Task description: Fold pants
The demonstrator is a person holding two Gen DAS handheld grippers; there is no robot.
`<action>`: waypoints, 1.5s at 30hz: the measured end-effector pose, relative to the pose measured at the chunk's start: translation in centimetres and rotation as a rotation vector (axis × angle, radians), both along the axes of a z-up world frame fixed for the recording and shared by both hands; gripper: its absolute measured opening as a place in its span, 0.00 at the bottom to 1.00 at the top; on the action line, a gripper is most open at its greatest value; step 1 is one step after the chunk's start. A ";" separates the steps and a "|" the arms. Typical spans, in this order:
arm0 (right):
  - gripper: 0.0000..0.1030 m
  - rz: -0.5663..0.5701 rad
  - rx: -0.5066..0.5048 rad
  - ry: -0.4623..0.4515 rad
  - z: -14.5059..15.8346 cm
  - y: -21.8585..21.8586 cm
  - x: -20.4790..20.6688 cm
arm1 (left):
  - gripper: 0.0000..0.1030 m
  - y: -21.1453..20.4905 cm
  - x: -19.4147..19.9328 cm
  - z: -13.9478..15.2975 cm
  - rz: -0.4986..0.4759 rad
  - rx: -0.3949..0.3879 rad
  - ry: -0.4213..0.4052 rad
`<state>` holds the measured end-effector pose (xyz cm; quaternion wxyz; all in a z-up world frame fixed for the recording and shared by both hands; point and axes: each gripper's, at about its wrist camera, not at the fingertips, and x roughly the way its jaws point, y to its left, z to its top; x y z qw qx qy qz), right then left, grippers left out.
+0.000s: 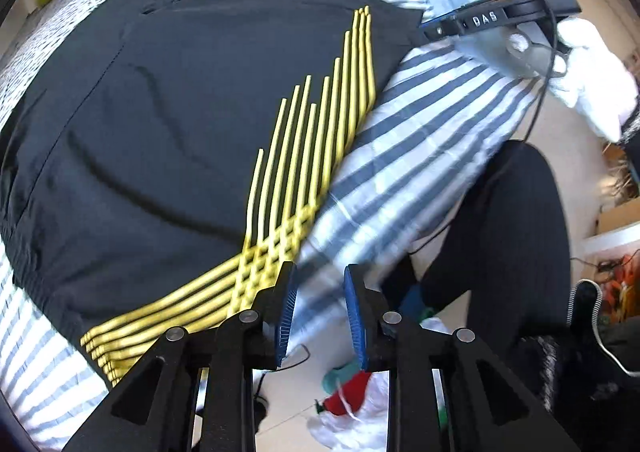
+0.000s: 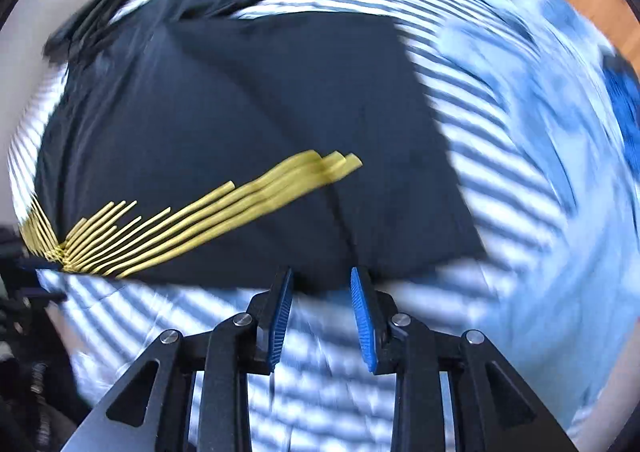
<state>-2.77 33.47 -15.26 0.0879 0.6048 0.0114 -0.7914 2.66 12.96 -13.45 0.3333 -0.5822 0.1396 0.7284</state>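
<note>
The pants [image 1: 160, 124] — dark fabric with a fan of yellow stripes [image 1: 320, 140] — lie spread flat on a bed covered by a blue-and-white striped sheet [image 1: 420, 140]. In the left wrist view the garment fills the upper left and centre of the frame; its striped edge runs diagonally from the lower left up toward the upper right, close to the edge of the bed.

Left gripper [image 1: 320, 280]: jaws slightly apart, blue pads facing each other across a narrow gap. Nothing is held between them. The tips hang above the striped sheet just beside the yellow-striped edge of the pants, with the garment to the left of and beyond the tips. Below the bed edge a floor with scattered items is visible, and a person's dark-clad leg [image 1: 512, 232] stands to the right.

Right gripper [image 2: 322, 280]: jaws likewise slightly apart, with no cloth between the pads. The tips sit over the near hem of the pants [image 2: 248, 124], where dark fabric meets the striped sheet [image 2: 500, 156]. The garment extends away from the tips toward the top of the frame; the yellow stripes [image 2: 200, 220] lie to the left. This view is motion-blurred — fine detail at the hem cannot be resolved. A light blue heap of cloth [image 2: 540, 72] lies on the bed to the right, apart from the pants
</note>
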 end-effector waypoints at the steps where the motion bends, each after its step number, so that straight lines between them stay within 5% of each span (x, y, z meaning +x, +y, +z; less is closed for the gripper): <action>1: 0.26 -0.027 -0.009 0.031 0.8 0.5 0.0 | 0.27 -0.4 0.1 0.5 0.012 0.004 0.014; 8: 0.28 -0.054 -0.023 0.113 1.1 -1.4 -4.1 | 0.38 -2.1 -4.6 1.1 0.141 -0.013 0.073; 14: 0.29 -0.131 -0.094 0.038 -2.0 -1.7 -6.9 | 0.40 -0.9 -7.6 -2.0 0.150 0.001 -0.034; 21: 0.29 0.093 0.120 0.028 -1.9 -3.6 -0.9 | 0.50 0.0 -0.3 -1.8 -0.054 -0.034 0.008; 26: 0.29 -0.068 0.046 0.117 1.0 -0.6 -0.5 | 0.50 -2.9 0.0 0.5 0.030 -0.001 0.047; 28: 0.30 -0.063 -0.005 0.158 1.9 -1.2 -0.8 | 0.50 -4.3 -0.5 1.4 0.075 -0.043 0.132; 33: 0.30 -0.044 -0.081 0.153 0.8 -3.5 -1.9 | 0.50 -6.7 -2.3 0.8 0.156 -0.088 0.148; 38: 0.30 -0.007 0.060 0.101 -2.2 -2.6 0.3 | 0.52 -8.8 -0.7 -2.0 0.130 -0.165 0.110; 42: 0.34 -0.297 0.148 0.058 -1.9 5.3 2.2 | 0.52 -11.1 1.8 -1.5 0.128 -0.208 0.145; 45: 0.34 -0.402 0.065 0.080 -0.7 8.3 3.5 | 0.54 -11.1 3.1 -0.5 0.120 -0.236 0.213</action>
